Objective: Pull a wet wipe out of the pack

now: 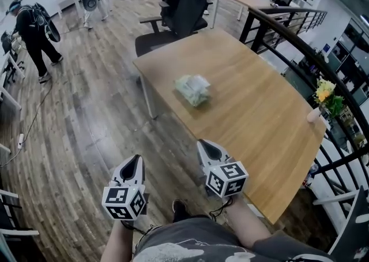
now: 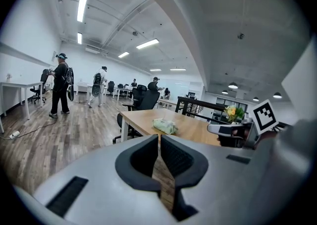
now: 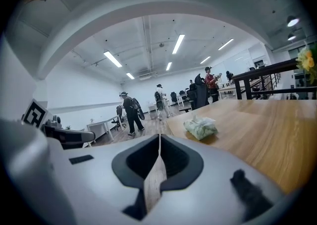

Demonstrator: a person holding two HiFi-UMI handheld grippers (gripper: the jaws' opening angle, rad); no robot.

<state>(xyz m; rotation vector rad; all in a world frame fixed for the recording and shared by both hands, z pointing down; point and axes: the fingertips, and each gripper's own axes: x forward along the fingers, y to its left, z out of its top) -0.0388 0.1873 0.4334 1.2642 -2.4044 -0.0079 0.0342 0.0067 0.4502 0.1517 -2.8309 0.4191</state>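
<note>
Two grippers sit low in the head view, side by side, each with its marker cube toward the person.

- Left gripper (image 1: 136, 160): over the wood floor (image 1: 86, 122), off the table's near-left edge. Its own view shows the jaws drawn together with only a thin slit between them and nothing in it.
- Right gripper (image 1: 204, 146): over the near edge of the table (image 1: 259, 122). Its own view shows the jaws meeting at the tips, empty.
- Each gripper view catches the other tool: the right gripper's view has the left one at its left margin, and the left gripper's view has the right one at its right, marker cube facing the camera.
- Wet wipe pack (image 1: 193, 89): pale green, crumpled, lying alone mid-table, well apart from both grippers. Only the head view shows that gap plainly. Both gripper views see the pack low, straight ahead across bare wood (image 2: 165, 126) (image 3: 200, 127).
- Yellow flowers (image 1: 326, 90): at the table's far-right side by a black railing (image 1: 288, 30). They show small in the left gripper's view and are cut by the right edge in the right gripper's view.
- Black office chair (image 1: 181, 7): behind the table's far end.
- Farthest: a person in dark clothes (image 1: 31, 30) stands on the floor at left. The gripper views add more people and ceiling strip lights, which the head view misses.
</note>
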